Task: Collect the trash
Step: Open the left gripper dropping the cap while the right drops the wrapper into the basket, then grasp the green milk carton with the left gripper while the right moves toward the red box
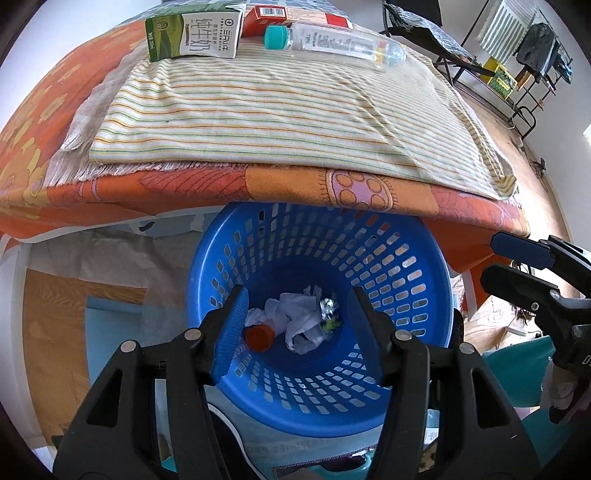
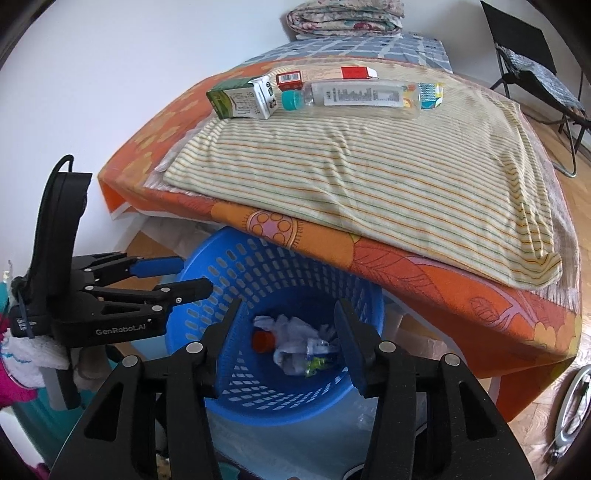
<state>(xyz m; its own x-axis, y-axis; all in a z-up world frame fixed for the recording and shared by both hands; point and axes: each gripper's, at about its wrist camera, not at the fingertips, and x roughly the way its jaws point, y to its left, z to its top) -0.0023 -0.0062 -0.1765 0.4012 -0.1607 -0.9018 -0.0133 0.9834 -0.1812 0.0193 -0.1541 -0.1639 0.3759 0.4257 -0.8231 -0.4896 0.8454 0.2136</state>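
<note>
A blue perforated basket [image 1: 406, 280] [image 2: 229, 280] stands on the floor under the table edge. It holds crumpled white paper [image 1: 299, 317] [image 2: 295, 332], a foil wrapper and an orange cap [image 1: 259, 338] [image 2: 263, 340]. On the striped cloth at the table's far side lie a green milk carton [image 1: 192, 37] [image 2: 242, 101], a clear bottle with a teal cap [image 1: 332, 42] [image 2: 354, 96] and a red box [image 1: 264, 20] [image 2: 289, 80]. My left gripper [image 1: 295, 306] [image 2: 192, 277] is open and empty above the basket. My right gripper [image 2: 288, 321] [image 1: 491, 258] is open and empty above it too.
The table wears an orange patterned cloth [image 1: 280, 184] [image 2: 443, 280] under a striped cloth [image 1: 258, 110] [image 2: 369, 166]. A folding chair [image 2: 535, 74] and a clothes rack [image 1: 524, 55] stand behind. A folded quilt [image 2: 343, 18] lies at the far end.
</note>
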